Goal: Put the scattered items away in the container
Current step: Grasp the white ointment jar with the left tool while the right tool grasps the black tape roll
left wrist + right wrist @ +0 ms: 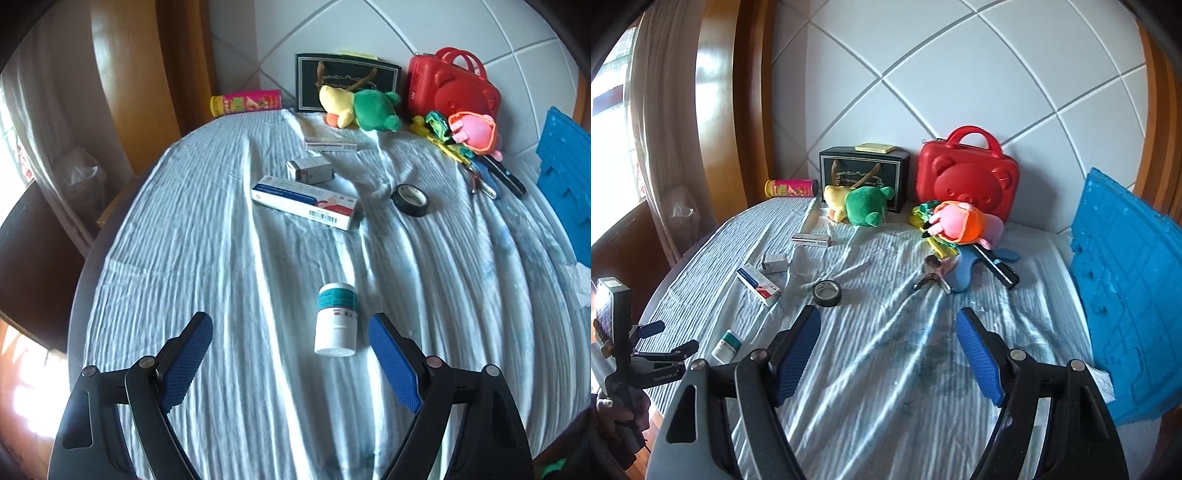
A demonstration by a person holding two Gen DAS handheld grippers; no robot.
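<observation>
A white pill bottle (336, 319) with a teal label lies on the striped sheet, just ahead of my open left gripper (291, 326) and nearer its right finger. Farther off lie a long white-and-blue medicine box (304, 202), a small grey box (309, 170), a flat box (331, 144) and a roll of black tape (410, 200). My right gripper (888, 321) hangs open over bare sheet, with the tape roll (827, 292) ahead to its left. A blue crate (1126, 288) stands at the right. The left gripper (670, 339) shows at the far left of the right wrist view, beside the bottle (727, 346).
Against the white headboard stand a red bear-faced case (967, 181) and a black gift bag (864, 173). A green and yellow plush (864, 206), a pink and orange plush (960, 221), pliers (932, 278) and a black tool (997, 267) lie near them. A chip tube (792, 188) rests at the back left.
</observation>
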